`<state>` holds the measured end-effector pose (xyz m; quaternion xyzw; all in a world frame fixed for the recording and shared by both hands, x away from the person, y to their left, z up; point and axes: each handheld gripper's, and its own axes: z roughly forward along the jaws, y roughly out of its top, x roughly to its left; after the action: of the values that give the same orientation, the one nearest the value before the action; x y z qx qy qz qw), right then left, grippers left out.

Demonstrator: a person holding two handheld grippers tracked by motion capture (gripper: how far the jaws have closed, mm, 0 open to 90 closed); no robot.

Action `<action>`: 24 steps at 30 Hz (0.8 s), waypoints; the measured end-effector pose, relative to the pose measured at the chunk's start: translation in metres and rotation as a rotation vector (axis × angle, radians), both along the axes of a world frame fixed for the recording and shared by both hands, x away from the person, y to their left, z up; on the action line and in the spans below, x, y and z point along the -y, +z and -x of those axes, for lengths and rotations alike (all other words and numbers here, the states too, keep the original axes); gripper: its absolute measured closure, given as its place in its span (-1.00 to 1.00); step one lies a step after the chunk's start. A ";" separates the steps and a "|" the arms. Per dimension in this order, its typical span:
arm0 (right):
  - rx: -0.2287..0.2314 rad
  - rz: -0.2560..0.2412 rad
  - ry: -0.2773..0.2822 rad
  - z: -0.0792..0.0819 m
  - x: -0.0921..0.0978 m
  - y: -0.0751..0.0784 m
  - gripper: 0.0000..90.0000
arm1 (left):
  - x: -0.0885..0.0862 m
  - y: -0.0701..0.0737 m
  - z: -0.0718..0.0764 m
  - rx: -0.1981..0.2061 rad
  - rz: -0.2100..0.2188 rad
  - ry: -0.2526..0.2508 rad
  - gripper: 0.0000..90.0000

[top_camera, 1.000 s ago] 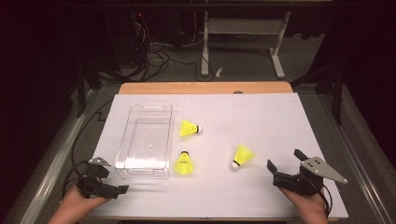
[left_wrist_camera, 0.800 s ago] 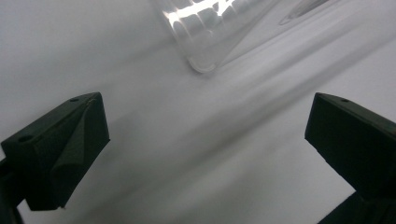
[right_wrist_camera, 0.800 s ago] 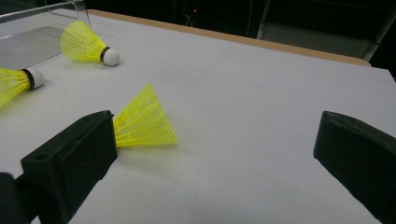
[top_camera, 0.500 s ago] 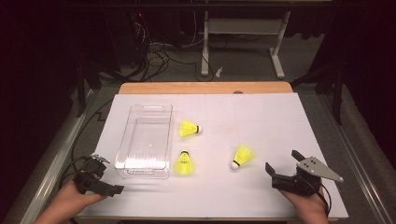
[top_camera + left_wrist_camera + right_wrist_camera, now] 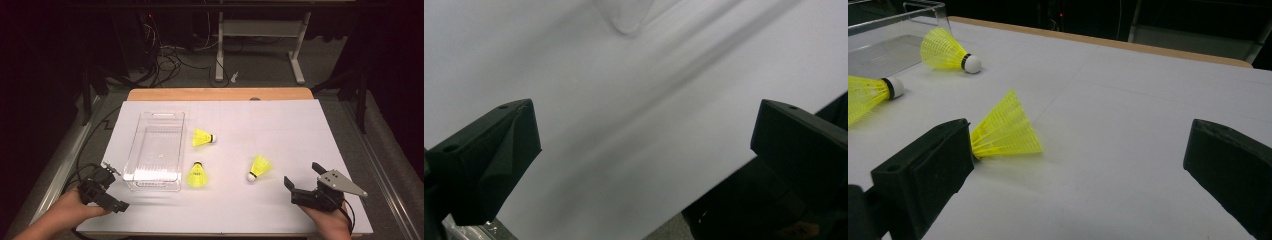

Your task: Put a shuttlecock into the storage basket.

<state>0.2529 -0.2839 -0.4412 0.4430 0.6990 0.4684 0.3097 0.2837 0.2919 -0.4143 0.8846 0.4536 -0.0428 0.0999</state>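
- Nearest shuttlecock [image 5: 259,167] — yellow skirt, white cork, lying on its side with the cork toward 7 o'clock, at 10 o'clock from the right gripper [image 5: 306,186].
- Middle shuttlecock [image 5: 196,175] — cork pointing to 12 o'clock.
- Far shuttlecock [image 5: 203,137] — cork at 3 o'clock.
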 end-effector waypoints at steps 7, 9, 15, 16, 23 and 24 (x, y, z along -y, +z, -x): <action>-0.010 -0.015 0.009 0.000 0.000 0.000 -1.00 | 0.002 0.018 0.004 -0.023 0.017 -0.032 -0.98; -0.010 -0.012 0.011 0.000 0.000 -0.001 -1.00 | 0.003 0.023 0.004 -0.029 0.017 -0.042 -0.98; -0.002 -0.014 0.012 0.001 -0.002 0.000 -1.00 | 0.010 0.041 0.000 -0.023 0.001 -0.070 -0.98; 0.000 -0.014 0.011 0.001 -0.001 0.000 -1.00 | 0.012 0.044 0.000 -0.017 -0.002 -0.073 -0.98; 0.000 -0.013 0.014 0.001 -0.002 0.000 -1.00 | 0.027 0.062 -0.007 -0.022 -0.021 -0.124 -0.98; 0.000 -0.013 0.014 0.001 -0.002 0.000 -1.00 | 0.030 0.064 -0.008 -0.023 -0.019 -0.127 -0.98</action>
<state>0.2520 -0.2822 -0.4414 0.4400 0.6989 0.4751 0.3036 0.2915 0.2621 -0.3506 0.9119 0.3981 -0.0552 0.0834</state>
